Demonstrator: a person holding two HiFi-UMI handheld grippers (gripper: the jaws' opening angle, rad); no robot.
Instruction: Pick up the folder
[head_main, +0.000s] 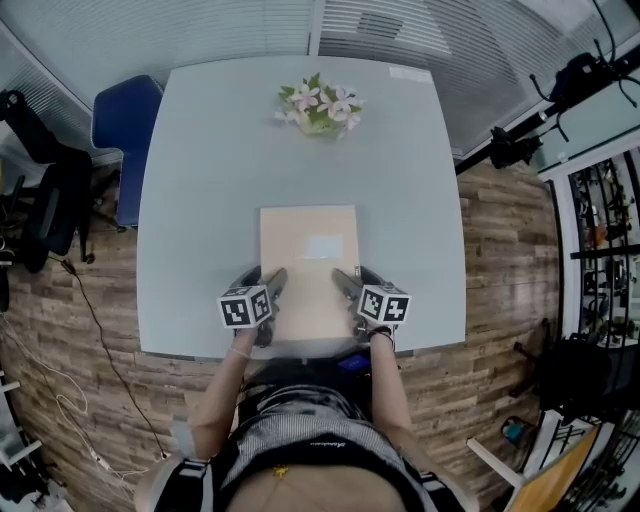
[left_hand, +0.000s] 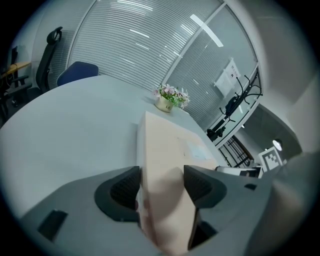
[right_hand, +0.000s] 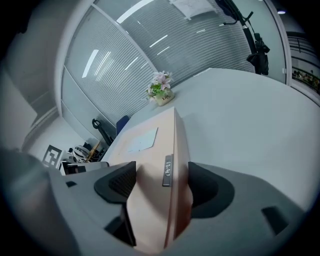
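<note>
A beige folder (head_main: 308, 262) with a pale label lies flat on the grey table (head_main: 200, 200), close to the near edge. My left gripper (head_main: 270, 290) straddles its near left corner, and my right gripper (head_main: 348, 288) straddles its near right corner. In the left gripper view the folder (left_hand: 165, 145) runs between the spread jaws of the left gripper (left_hand: 161, 186). The right gripper view shows the folder (right_hand: 150, 145), with a small metal tag on its spine, between the jaws of the right gripper (right_hand: 161, 184). Both stand open, and I see no firm press of the pads.
A small pot of pink and white flowers (head_main: 320, 106) stands at the table's far side. A blue chair (head_main: 125, 125) is at the far left corner, a black office chair (head_main: 45, 190) further left. Camera stands (head_main: 520, 140) rise at the right over the wooden floor.
</note>
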